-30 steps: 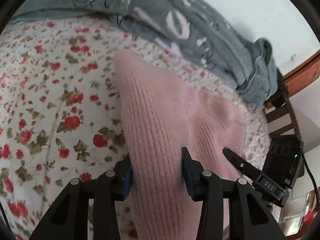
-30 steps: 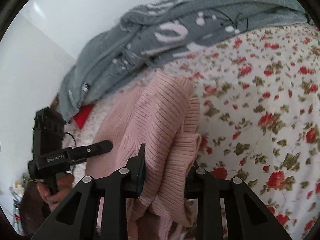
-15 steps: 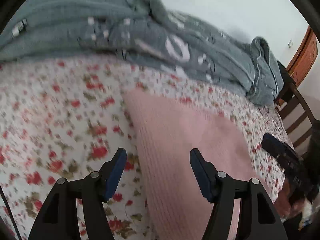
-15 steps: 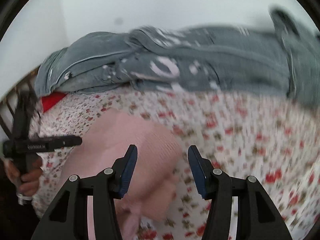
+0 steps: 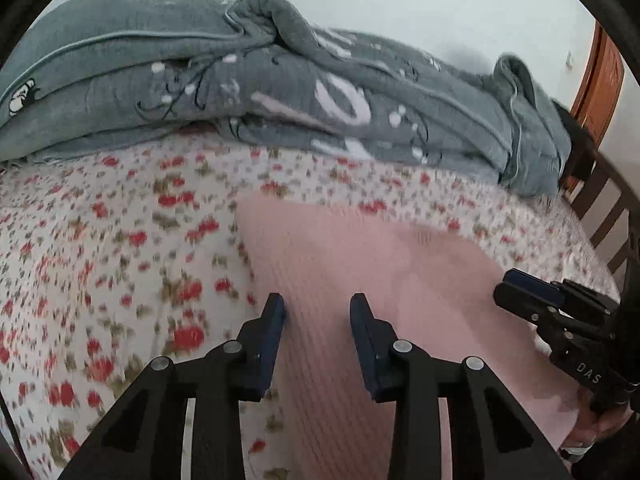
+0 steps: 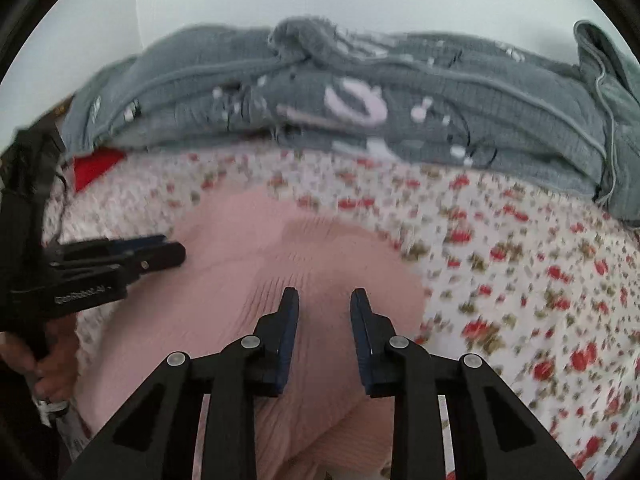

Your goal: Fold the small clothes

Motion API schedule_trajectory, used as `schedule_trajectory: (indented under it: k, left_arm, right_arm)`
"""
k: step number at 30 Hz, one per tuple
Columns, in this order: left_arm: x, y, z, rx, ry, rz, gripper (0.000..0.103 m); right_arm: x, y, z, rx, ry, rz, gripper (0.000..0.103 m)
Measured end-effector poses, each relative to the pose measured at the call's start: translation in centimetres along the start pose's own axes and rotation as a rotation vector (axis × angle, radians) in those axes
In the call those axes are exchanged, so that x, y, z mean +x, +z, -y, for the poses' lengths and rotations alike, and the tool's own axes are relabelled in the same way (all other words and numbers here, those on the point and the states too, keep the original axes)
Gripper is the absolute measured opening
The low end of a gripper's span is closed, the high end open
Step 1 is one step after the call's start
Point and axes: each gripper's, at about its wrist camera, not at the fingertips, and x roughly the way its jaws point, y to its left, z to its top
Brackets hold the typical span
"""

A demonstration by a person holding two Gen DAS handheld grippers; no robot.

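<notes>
The sweater (image 5: 360, 264) lies flat on the bed (image 5: 100, 248), near the bed's front edge and toward its right side in the left wrist view. Behind it, along the bed's far edge against the wall (image 5: 400, 0), a blanket (image 5: 240, 92) lies heaped from side to side. The left tongs (image 5: 318, 312) hang over the sweater's left edge, the right tongs (image 6: 325, 306) over its right part, apart from each other. Past the bed's right edge stands a chair (image 5: 608, 208). In the right wrist view a cloth (image 6: 96, 164) lies under the blanket's left end.
</notes>
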Motion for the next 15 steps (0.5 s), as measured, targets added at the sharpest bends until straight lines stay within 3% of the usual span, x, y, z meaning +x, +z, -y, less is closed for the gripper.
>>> schedule_trajectory:
  k: [4, 7, 9, 15]
  left_arm:
    - [1.9, 2.8, 0.1, 0.005, 0.013, -0.012, 0.032]
    - [3.7, 3.5, 0.1, 0.008, -0.011, -0.036, 0.032]
    - [5.4, 3.2, 0.1, 0.015, -0.003, -0.062, 0.032]
    - [6.5, 1.6, 0.9, 0.085, 0.051, -0.055, 0.032]
  right_arm:
    - [1.1, 1.7, 0.0, 0.007, 0.015, 0.018, 0.026]
    - [4.1, 1.5, 0.1, 0.009, -0.017, -0.053, 0.024]
    - [6.2, 0.3, 0.6, 0.028, -0.028, -0.111, 0.022]
    - [6.7, -0.3, 1.3, 0.053, -0.006, -0.093, 0.021]
